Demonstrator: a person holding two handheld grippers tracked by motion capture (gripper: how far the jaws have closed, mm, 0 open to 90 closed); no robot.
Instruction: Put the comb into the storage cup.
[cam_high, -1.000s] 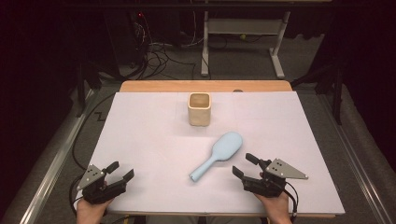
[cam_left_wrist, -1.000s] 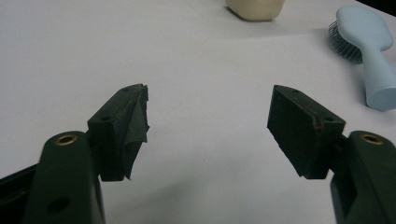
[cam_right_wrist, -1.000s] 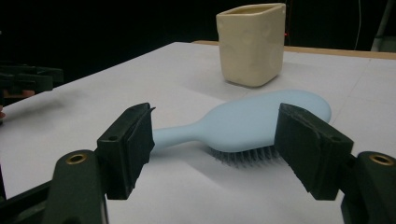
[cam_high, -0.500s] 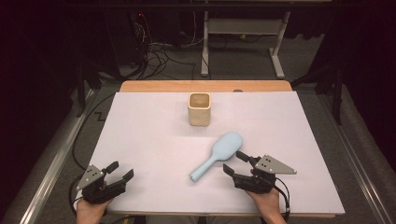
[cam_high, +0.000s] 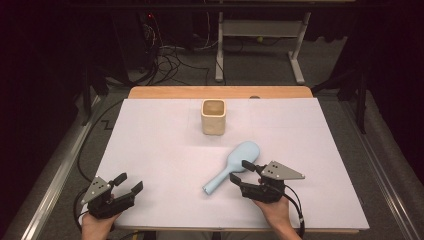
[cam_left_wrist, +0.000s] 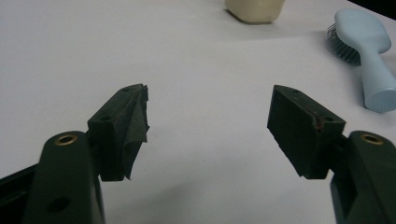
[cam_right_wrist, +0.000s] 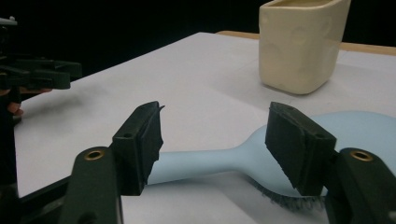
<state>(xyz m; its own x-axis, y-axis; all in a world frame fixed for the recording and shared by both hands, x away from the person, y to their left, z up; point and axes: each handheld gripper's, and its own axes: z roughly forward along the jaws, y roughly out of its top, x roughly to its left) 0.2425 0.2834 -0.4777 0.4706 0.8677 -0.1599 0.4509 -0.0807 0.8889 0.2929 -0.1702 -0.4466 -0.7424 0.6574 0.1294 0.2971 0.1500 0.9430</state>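
Observation:
A light blue hairbrush (cam_high: 232, 166) lies bristles down on the white table (cam_high: 165, 145), handle toward the near side. My right gripper (cam_high: 240, 171) has come up to the handle from the right. Its jaws have just been closing. In the right gripper view the gripper (cam_right_wrist: 215, 112) straddles the brush (cam_right_wrist: 210, 161) where the handle meets the head, and the pads stand clear of it. A cream square cup (cam_high: 213, 116) stands upright farther back. My left gripper (cam_high: 129, 182) rests at the near left corner, open, with nothing between its jaws (cam_left_wrist: 208, 93).
The white sheet covers a wooden table whose back edge (cam_high: 220, 92) shows behind the cup. Cables and desk legs lie on the dark floor beyond. The left gripper view catches the brush (cam_left_wrist: 369, 56) and cup (cam_left_wrist: 254, 9) at its far right.
My right gripper has slid left until its jaws flank the brush handle, and they have narrowed a little. The left gripper, brush and cup have not moved.

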